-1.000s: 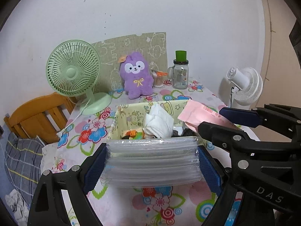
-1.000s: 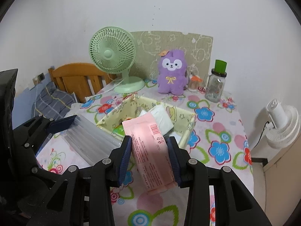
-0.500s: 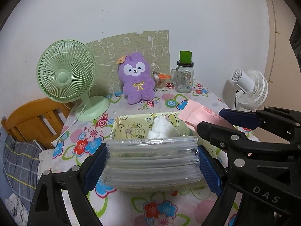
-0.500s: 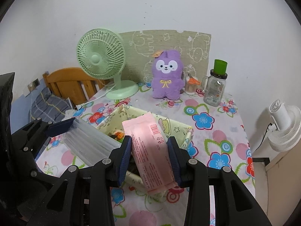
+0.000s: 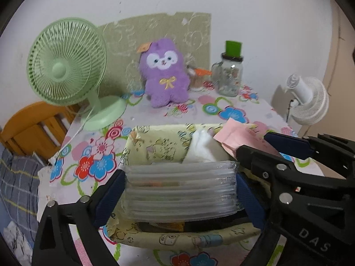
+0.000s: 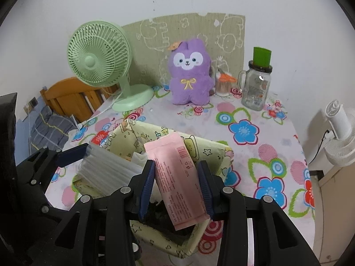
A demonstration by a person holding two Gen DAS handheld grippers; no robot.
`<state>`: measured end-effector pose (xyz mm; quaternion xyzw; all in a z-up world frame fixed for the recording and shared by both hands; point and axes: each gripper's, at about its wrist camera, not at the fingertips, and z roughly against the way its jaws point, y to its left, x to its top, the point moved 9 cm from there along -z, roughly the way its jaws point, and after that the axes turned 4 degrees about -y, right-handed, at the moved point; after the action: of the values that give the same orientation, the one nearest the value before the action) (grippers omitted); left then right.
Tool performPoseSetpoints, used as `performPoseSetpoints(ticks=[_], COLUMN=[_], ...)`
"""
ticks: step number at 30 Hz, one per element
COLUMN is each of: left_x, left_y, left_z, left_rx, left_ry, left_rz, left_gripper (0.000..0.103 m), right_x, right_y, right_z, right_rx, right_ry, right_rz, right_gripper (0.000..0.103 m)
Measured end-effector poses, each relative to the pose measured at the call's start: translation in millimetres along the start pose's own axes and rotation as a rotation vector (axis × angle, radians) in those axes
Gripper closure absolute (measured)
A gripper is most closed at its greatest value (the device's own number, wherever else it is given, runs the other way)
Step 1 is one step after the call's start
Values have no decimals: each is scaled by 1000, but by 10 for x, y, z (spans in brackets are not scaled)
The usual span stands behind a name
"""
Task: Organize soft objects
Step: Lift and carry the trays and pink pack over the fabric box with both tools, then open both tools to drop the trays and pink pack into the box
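My left gripper [image 5: 180, 188] holds a clear ribbed plastic pack [image 5: 180, 199] crosswise over the near half of a pale yellow fabric box [image 5: 155, 141]. Its jaws are opening, and the blue pads still touch the pack's two ends. My right gripper [image 6: 175, 175] is shut on a pink packet [image 6: 175, 161], tilted over the right side of the same box [image 6: 206, 150]. In the left wrist view this pink packet [image 5: 233, 133] pokes in from the right. White soft cloth [image 5: 202, 148] and dark items lie inside the box.
On the floral tablecloth [image 6: 244, 133] stand a green fan [image 6: 99, 62], a purple plush [image 6: 188, 73], a swab pot [image 6: 224, 84] and a glass jar with a green lid [image 6: 257, 84]. A white fan [image 6: 339, 137] stands off the table's right edge, a wooden chair [image 5: 33, 128] at the left.
Both grippers have moved forward and down with their packs. They now hang over the yellow box, which has come close under them.
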<state>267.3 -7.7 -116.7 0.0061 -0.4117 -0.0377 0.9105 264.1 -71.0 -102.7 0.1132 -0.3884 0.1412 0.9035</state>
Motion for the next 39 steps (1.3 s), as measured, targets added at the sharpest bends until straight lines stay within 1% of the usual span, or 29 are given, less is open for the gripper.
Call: performPoseSetpoints(ticks=[3, 6, 8, 9, 10, 12, 13, 16, 19, 23, 26, 30, 34, 39], left_x=[-30, -49, -57, -59, -60, -62, -66, -76, -91, -143, -156, -159, -169, -152], left_y=[16, 13, 8, 8, 7, 1, -1, 6, 3, -2, 15, -7, -45, -136], left_z=[-74, -92, -83, -80, -78, -71, -62, -37, -21, 29, 90, 153, 165, 223], left_rx=[-2, -10, -14, -13, -13, -20, -23, -23, -36, -80, -83, -107, -90, -94], left_ry=[23, 28, 24, 23, 22, 20, 19, 17, 16, 28, 17, 6, -7, -45], left_rz=[5, 1, -4, -6, -10, -15, -18, -25, -21, 0, 10, 15, -15, -65], left_gripper=[3, 2, 1, 0, 0, 0, 0, 0, 0, 0, 0, 0, 0, 0], right_x=[-13, -18, -24, -24, -23, -19, -23, -39, -70, -120, -143, -171, -187, -193], right_y=[12, 11, 7, 1, -4, -7, 0, 13, 12, 0, -5, -24, 1, 56], right_z=[-79, -113, -125, -126, -125, -107, -94, -74, -69, -5, 67, 128, 136, 83], right_rx=[-10, -20, -18, -24, -28, -33, -32, -34, -32, -38, -36, -28, -20, 17], right_ry=[9, 12, 15, 14, 12, 1, -5, -3, 8, 13, 2, 1, 7, 31], right_rz=[7, 4, -7, -8, -10, -13, -13, -20, -34, -44, -52, -68, -51, -40], right_gripper=[59, 58, 55, 51, 41, 30, 27, 22, 21, 21, 21, 21, 21, 21])
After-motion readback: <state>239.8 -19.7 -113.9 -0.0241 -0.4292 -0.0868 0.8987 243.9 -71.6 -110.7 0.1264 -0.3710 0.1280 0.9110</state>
